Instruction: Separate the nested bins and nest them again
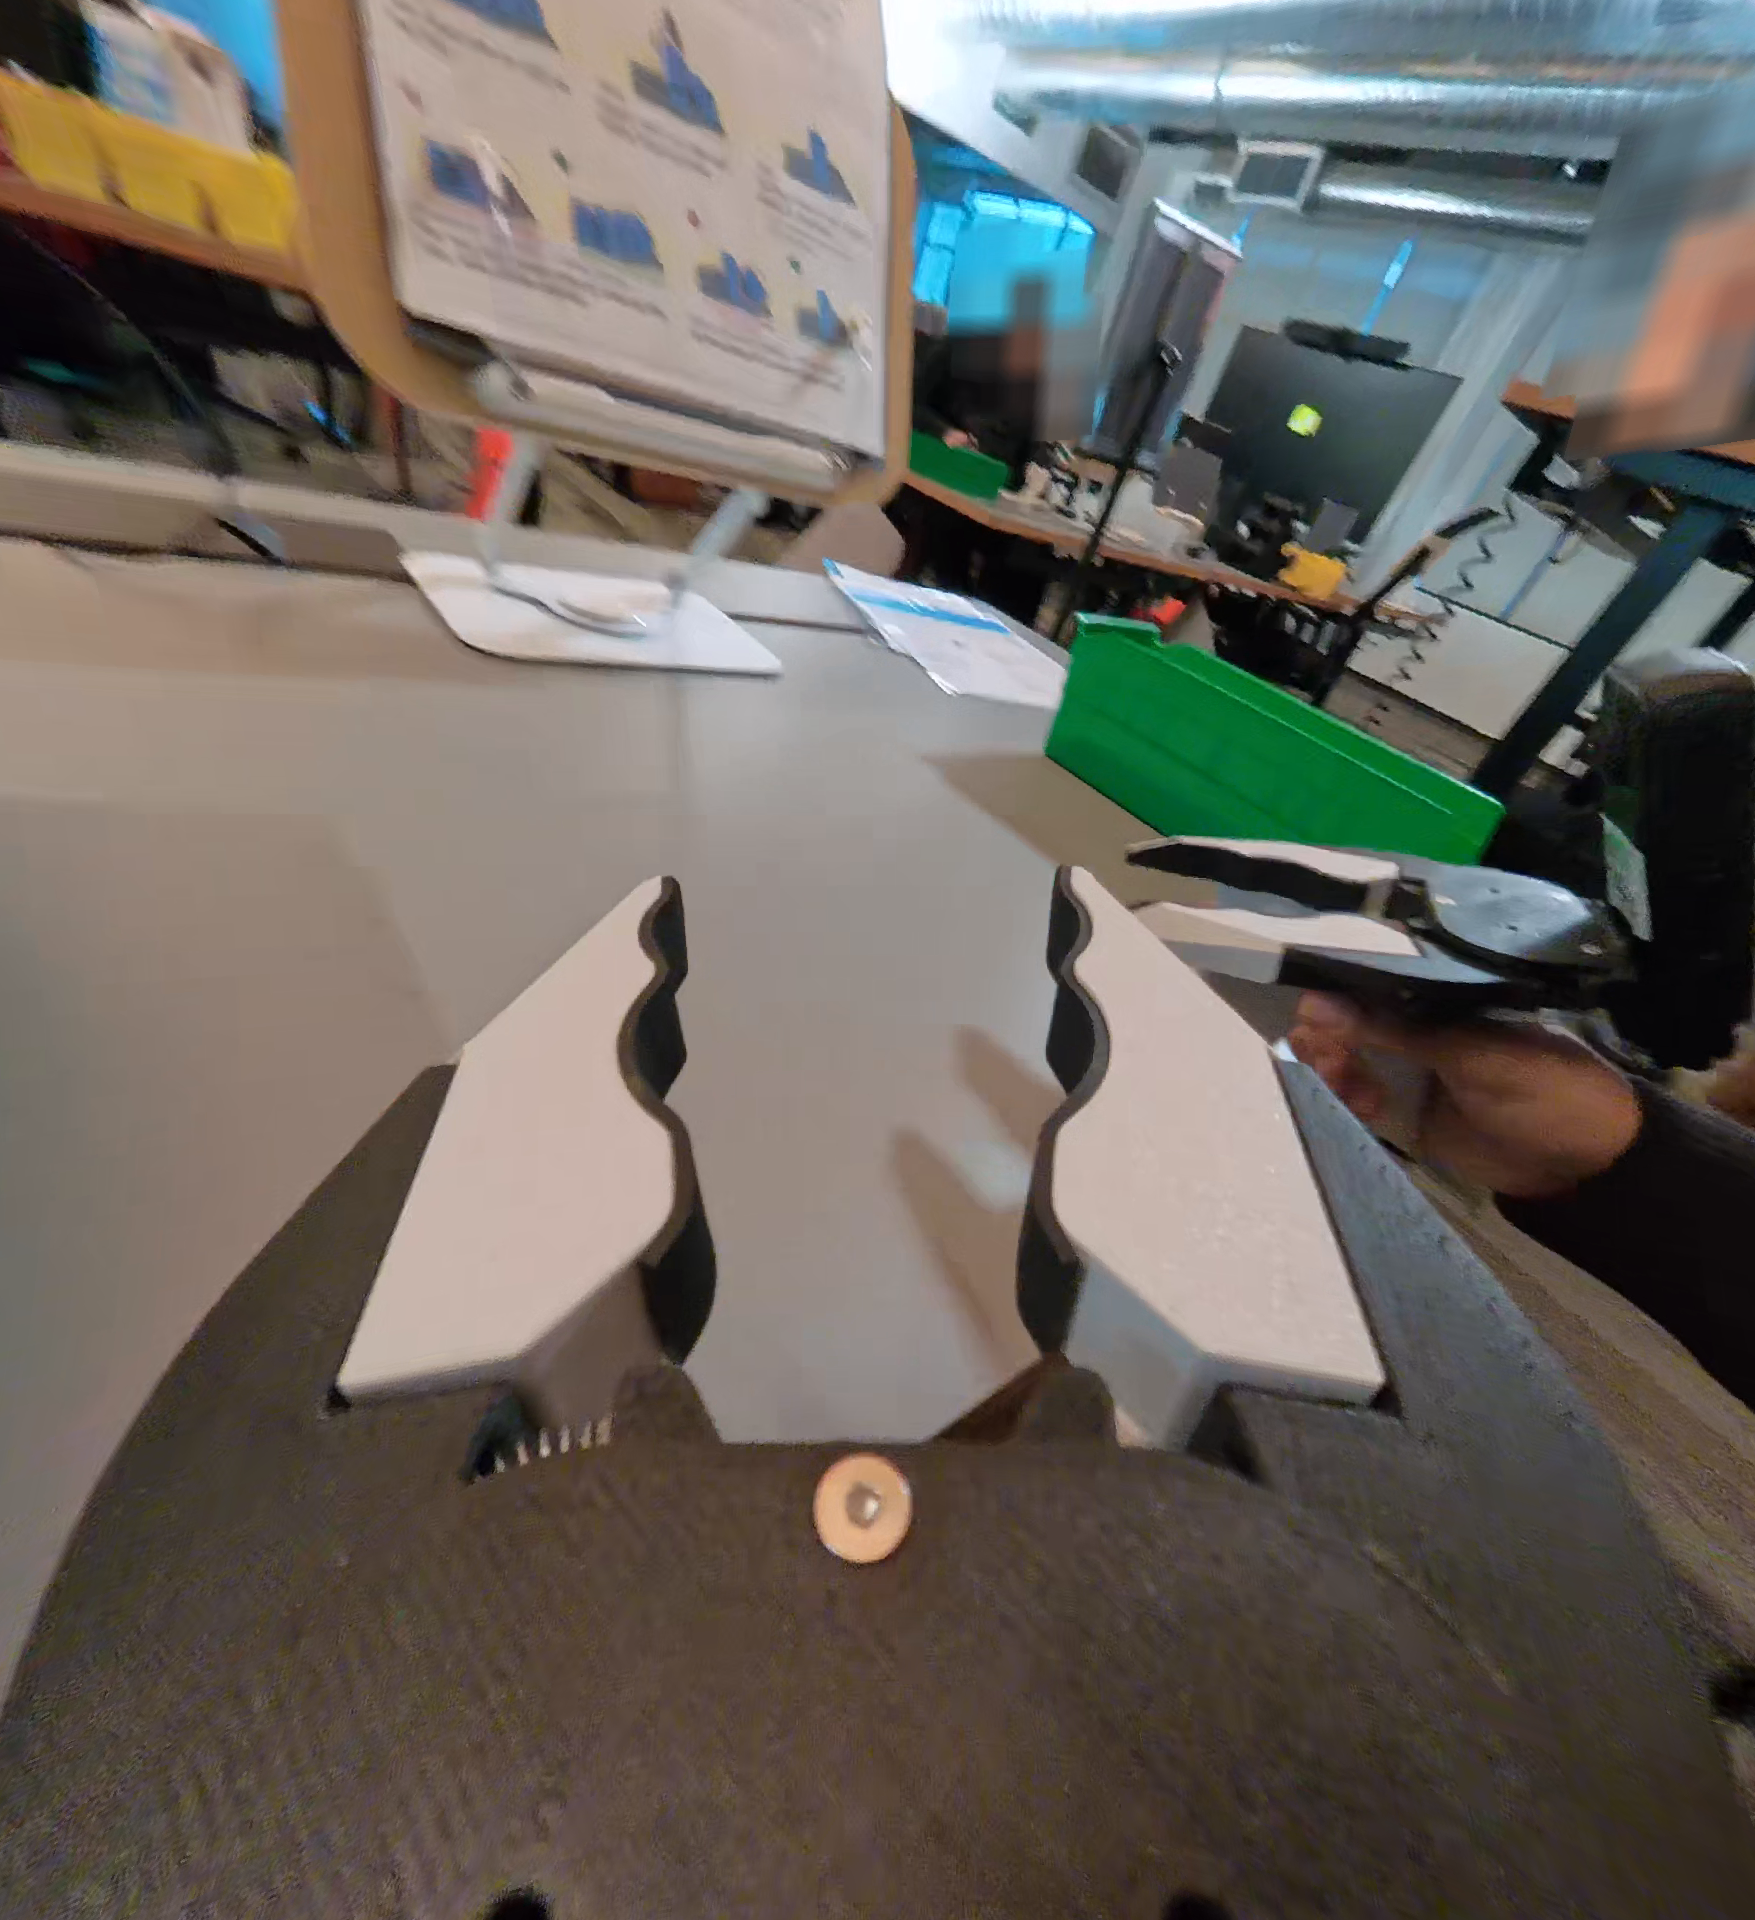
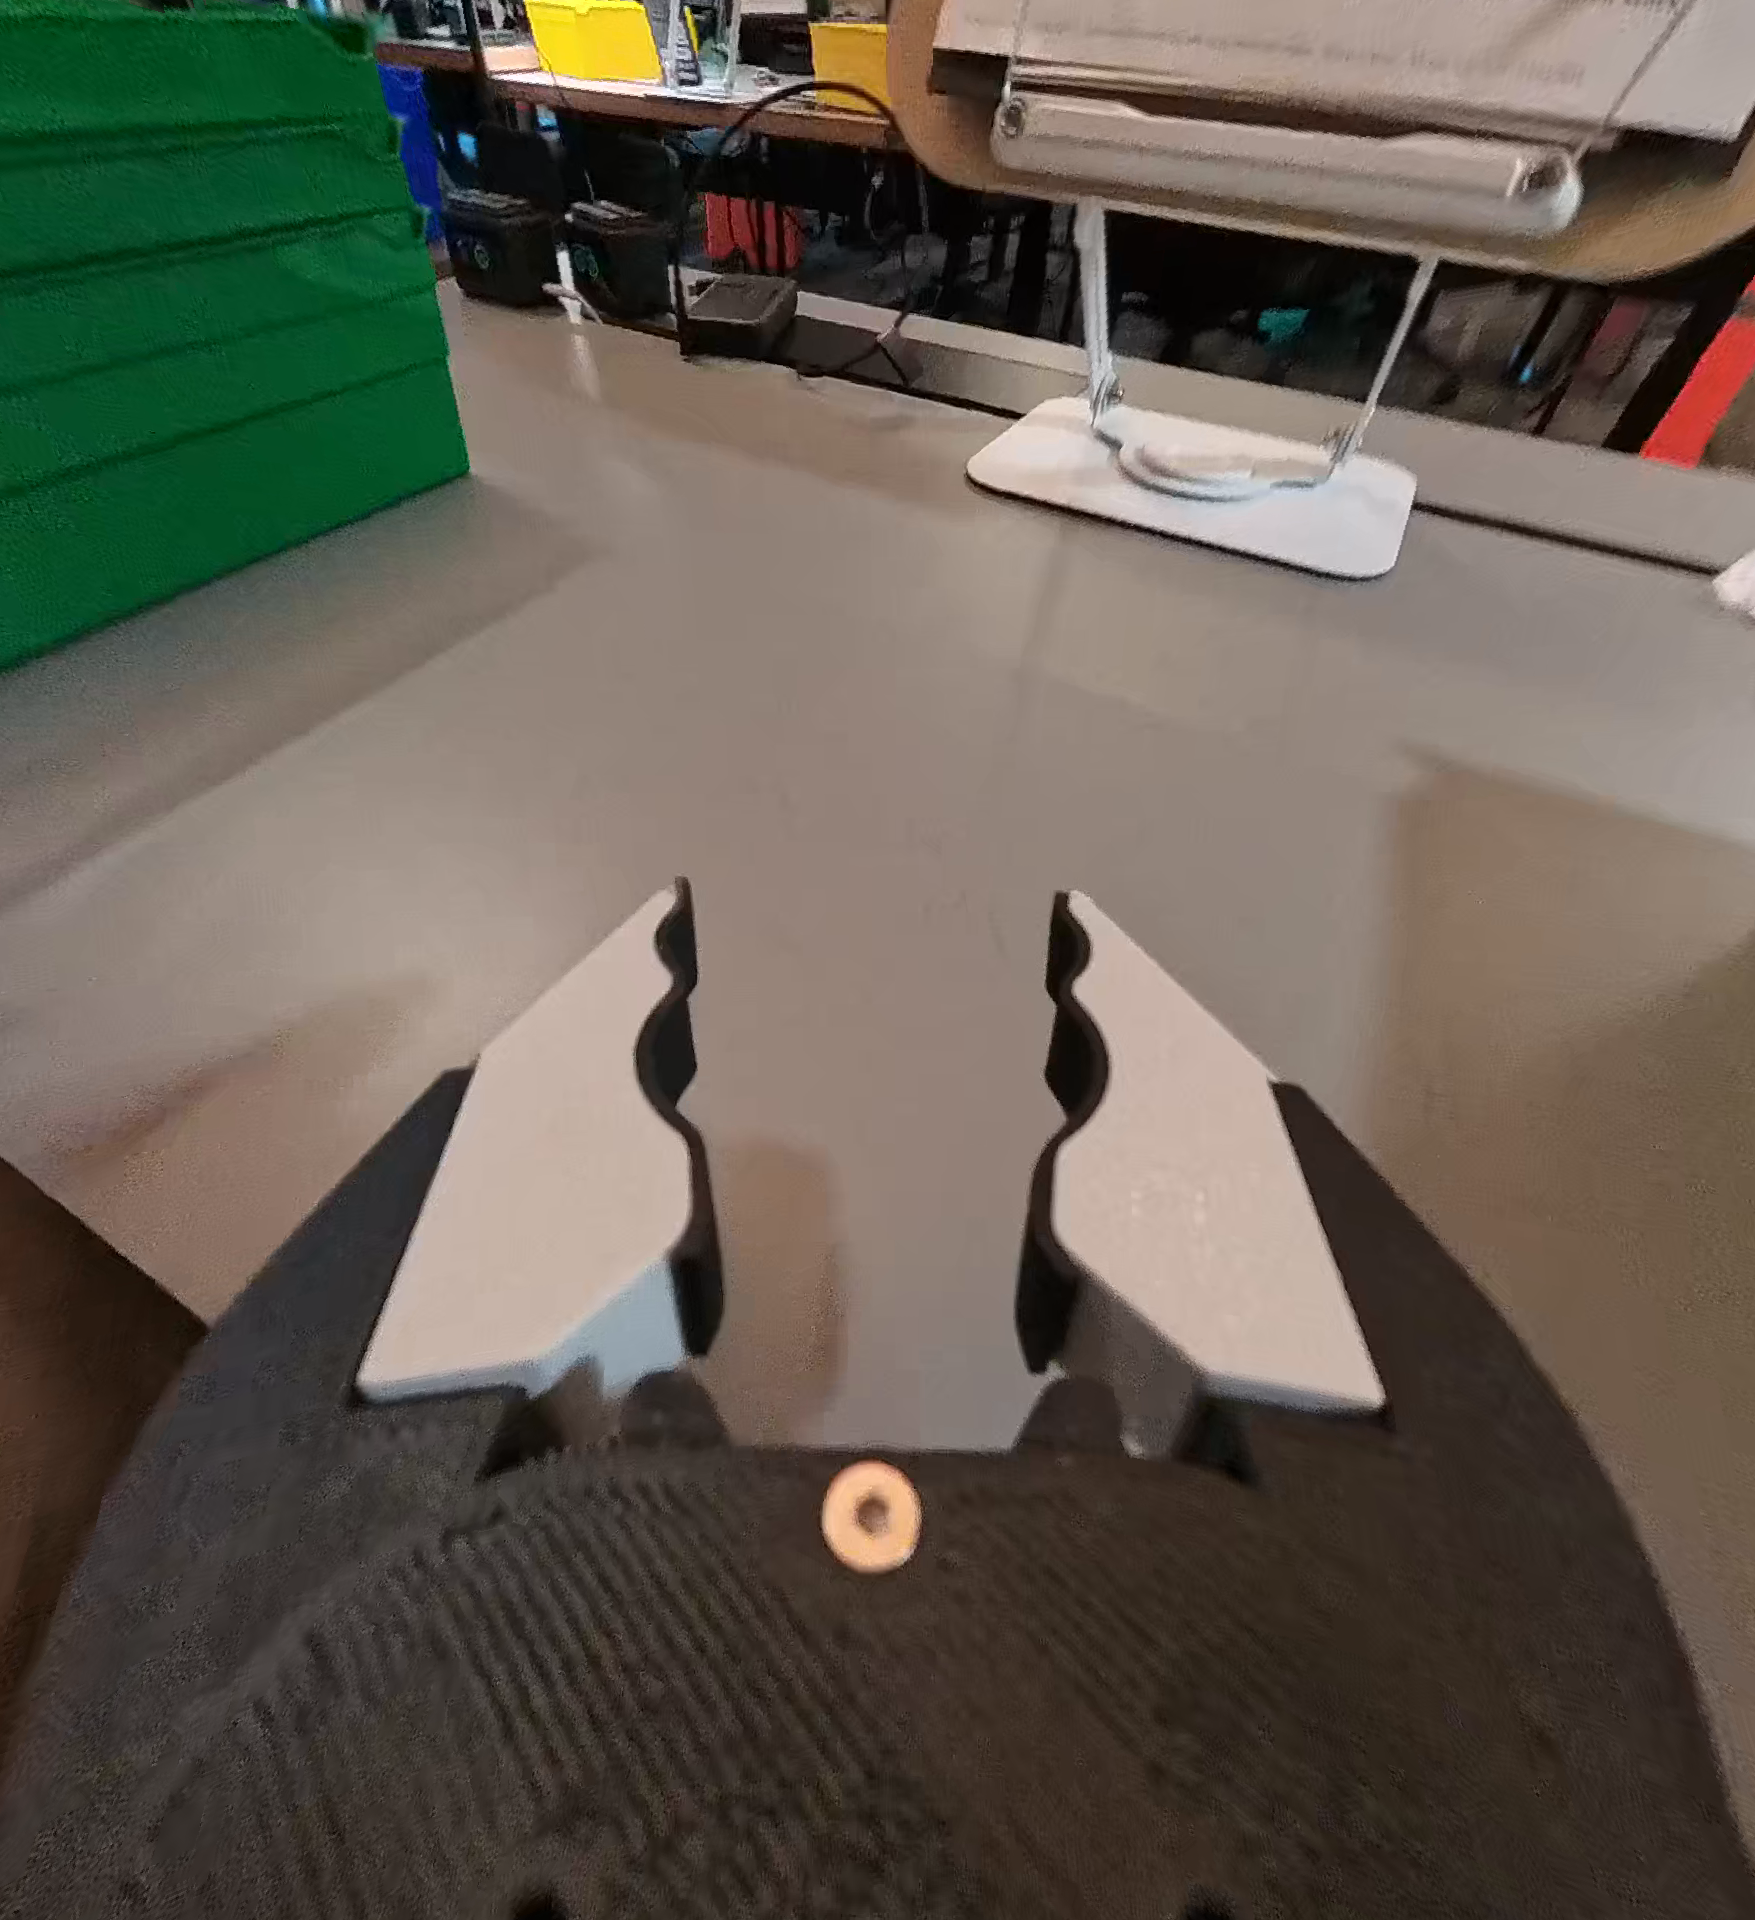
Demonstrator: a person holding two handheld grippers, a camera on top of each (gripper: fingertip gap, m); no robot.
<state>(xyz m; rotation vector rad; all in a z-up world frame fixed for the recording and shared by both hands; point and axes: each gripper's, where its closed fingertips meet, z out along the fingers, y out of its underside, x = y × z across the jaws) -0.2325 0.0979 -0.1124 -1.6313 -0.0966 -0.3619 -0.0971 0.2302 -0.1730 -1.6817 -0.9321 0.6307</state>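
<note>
We find the left gripper (image 1: 868,904) held low over the grey table (image 1: 437,883), pointing forward and level, its jaws standing wide with only bare tabletop between them. Nothing is gripped.

In the left wrist view we also see the right gripper (image 1: 1148,883) entering from the right side, turned sideways so its two fingers lie one above the other, parted by a clear gap. A hand (image 1: 1455,1101) in a dark sleeve grips its handle from beneath. In its own view the right gripper (image 2: 871,904) hovers above the table (image 2: 852,675), jaws wide and empty.

The green bins (image 1: 1257,748) rest on the table, beyond the right gripper and apart from it. In the right wrist view the green bins (image 2: 166,343) fill the upper left, with stepped rims stacked one over another on the side wall, so they appear nested. Neither gripper touches them.

A clipboard on a metal stand (image 1: 603,613) sits at the far side of the table, the same stand (image 2: 1195,488) ahead of the right gripper. Some papers (image 1: 956,634) lie between the stand and the bins.
</note>
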